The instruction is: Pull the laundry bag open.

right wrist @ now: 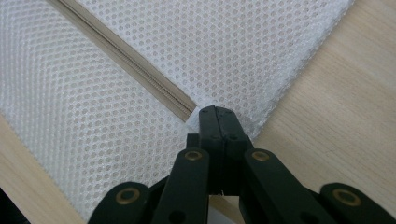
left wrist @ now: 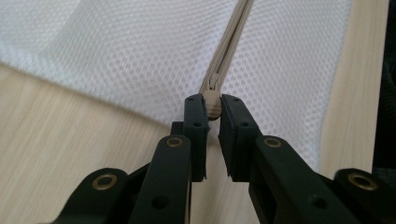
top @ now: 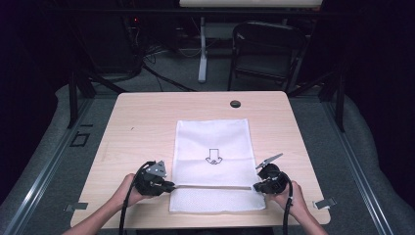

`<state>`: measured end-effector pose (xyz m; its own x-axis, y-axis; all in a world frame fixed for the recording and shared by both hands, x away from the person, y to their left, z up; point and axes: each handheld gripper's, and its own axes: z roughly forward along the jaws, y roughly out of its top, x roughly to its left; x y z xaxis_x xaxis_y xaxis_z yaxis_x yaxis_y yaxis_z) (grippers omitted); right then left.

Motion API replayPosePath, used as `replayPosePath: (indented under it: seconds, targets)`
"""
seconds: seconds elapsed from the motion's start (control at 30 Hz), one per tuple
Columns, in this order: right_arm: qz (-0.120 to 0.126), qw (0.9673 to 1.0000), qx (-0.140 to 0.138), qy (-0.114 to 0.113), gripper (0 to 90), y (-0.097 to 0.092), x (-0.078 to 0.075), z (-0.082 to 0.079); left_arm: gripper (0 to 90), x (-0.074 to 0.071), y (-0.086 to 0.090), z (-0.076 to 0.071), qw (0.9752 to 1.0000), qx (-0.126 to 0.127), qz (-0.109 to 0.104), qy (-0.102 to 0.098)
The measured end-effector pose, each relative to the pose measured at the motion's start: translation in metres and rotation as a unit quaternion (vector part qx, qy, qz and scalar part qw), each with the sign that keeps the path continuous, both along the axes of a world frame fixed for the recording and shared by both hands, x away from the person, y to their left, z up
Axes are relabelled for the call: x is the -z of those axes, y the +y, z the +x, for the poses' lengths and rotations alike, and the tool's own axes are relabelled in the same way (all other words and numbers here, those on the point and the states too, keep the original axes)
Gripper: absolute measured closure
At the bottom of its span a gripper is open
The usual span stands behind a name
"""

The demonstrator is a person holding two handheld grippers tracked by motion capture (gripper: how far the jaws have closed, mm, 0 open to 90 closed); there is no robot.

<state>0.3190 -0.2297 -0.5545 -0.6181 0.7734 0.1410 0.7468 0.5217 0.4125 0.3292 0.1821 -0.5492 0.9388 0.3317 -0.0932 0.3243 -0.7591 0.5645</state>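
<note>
A white mesh bag (top: 214,161) lies flat on the tabletop (top: 142,127), near the person's edge. A beige zipper (top: 210,186) runs across its near end. From above, the fingers are too small to make out. Close up, the left gripper (left wrist: 213,108) comes in from the bag's left side, its fingers pinching the zipper pull (left wrist: 213,99). The right gripper (right wrist: 218,120) has its fingers pressed together on the bag's edge at the zipper's other end. The left hand (top: 128,188) and the right hand (top: 289,198) hold the grippers low, pointing toward each other.
</note>
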Motion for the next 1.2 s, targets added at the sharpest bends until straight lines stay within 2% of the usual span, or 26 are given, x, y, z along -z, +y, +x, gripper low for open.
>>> replayPosePath:
  seconds: [0.07, 0.17, 0.23, 0.3, 0.43, 0.53, 0.57, 0.63, 0.67, 0.73, 0.77, 0.83, 0.9, 0.93, 0.97, 1.0, 1.07, 1.1, 1.17, 1.2]
  targets:
    - [-0.001, 1.0, 0.0, 0.0, 90.0, 0.0, 0.0, 0.0, 81.3, 0.0, 0.007, 0.0, 1.0, -0.008, -0.003, 0.002]
    - [-0.003, 1.0, 0.001, 0.003, 90.0, 0.0, -0.001, 0.0, 81.4, -0.002, 0.017, -0.001, 0.9998, -0.018, 0.002, -0.002]
    - [0.0, 1.0, 0.003, -0.001, 90.0, 0.0, 0.0, 0.0, 81.3, -0.003, 0.022, -0.003, 0.9998, -0.019, -0.01, 0.003]
    - [-0.002, 1.0, 0.002, 0.002, 90.0, 0.0, 0.0, 0.0, 81.4, -0.002, 0.02, -0.004, 0.9999, -0.009, 0.006, -0.006]
    - [-0.005, 1.0, -0.001, 0.002, 90.0, 0.0, -0.001, 0.0, 81.1, 0.002, 0.018, -0.002, 0.9999, -0.005, 0.009, 0.003]
    - [0.002, 0.9998, -0.019, 0.001, 87.6, -0.002, -0.001, 0.001, 77.5, 0.0, 0.018, -0.002, 0.9999, -0.004, -0.01, 0.013]
    - [0.007, 0.9997, -0.022, -0.001, 77.3, -0.002, -0.002, 0.001, 70.3, -0.001, 0.017, -0.002, 0.9997, -0.007, -0.015, 0.016]
    - [0.023, 0.9993, -0.029, -0.011, 69.5, -0.005, -0.008, 0.001, 58.5, -0.005, 0.016, -0.001, 0.9996, -0.01, -0.019, 0.017]
    - [0.022, 0.9991, -0.028, -0.022, 67.3, -0.006, -0.012, 0.001, 53.1, -0.008, 0.015, 0.0, 0.9996, -0.016, -0.018, 0.014]
    - [0.038, 0.9986, -0.019, -0.031, 59.0, -0.01, -0.018, 0.0, 43.2, -0.015, 0.015, 0.0, 0.999, -0.032, -0.027, 0.012]
    - [0.032, 0.9985, -0.018, -0.04, 53.6, -0.012, -0.021, -0.001, 40.8, -0.019, 0.015, 0.0, 0.9986, -0.042, -0.03, 0.007]
    - [0.041, 0.998, -0.012, -0.048, 40.8, -0.016, -0.026, -0.004, 29.2, -0.026, 0.015, 0.0, 0.9975, -0.065, -0.03, 0.003]
    - [0.023, 0.9978, -0.005, -0.062, 31.2, -0.02, -0.031, -0.007, 20.3, -0.032, 0.017, -0.002, 0.9962, -0.082, -0.028, -0.01]
    - [0.021, 0.9976, -0.004, -0.065, 28.2, -0.023, -0.033, -0.008, 17.4, -0.035, 0.018, -0.003, 0.9955, -0.09, -0.029, -0.007]
    - [0.015, 0.9975, 0.004, -0.069, 22.9, -0.026, -0.034, -0.009, 14.5, -0.038, 0.019, -0.004, 0.9945, -0.101, -0.026, -0.009]
    - [0.009, 0.9971, 0.007, -0.075, 15.7, -0.029, -0.036, -0.012, 11.9, -0.041, 0.02, -0.005, 0.9928, -0.115, -0.034, -0.008]
    - [0.001, 0.9957, 0.021, -0.09, 12.3, -0.037, -0.039, -0.017, 8.7, -0.043, 0.023, -0.007, 0.9889, -0.143, -0.039, -0.003]
    - [-0.001, 0.9948, 0.027, -0.098, 9.5, -0.041, -0.04, -0.02, 7.2, -0.044, 0.025, -0.009, 0.9873, -0.155, -0.031, -0.009]
    - [-0.009, 0.9947, 0.036, -0.096, 4.3, -0.05, -0.042, -0.023, 3.9, -0.048, 0.029, -0.012, 0.9855, -0.167, -0.026, -0.008]
    - [-0.006, 0.994, 0.042, -0.101, 3.6, -0.053, -0.042, -0.025, 2.9, -0.05, 0.032, -0.014, 0.9823, -0.185, -0.03, -0.008]
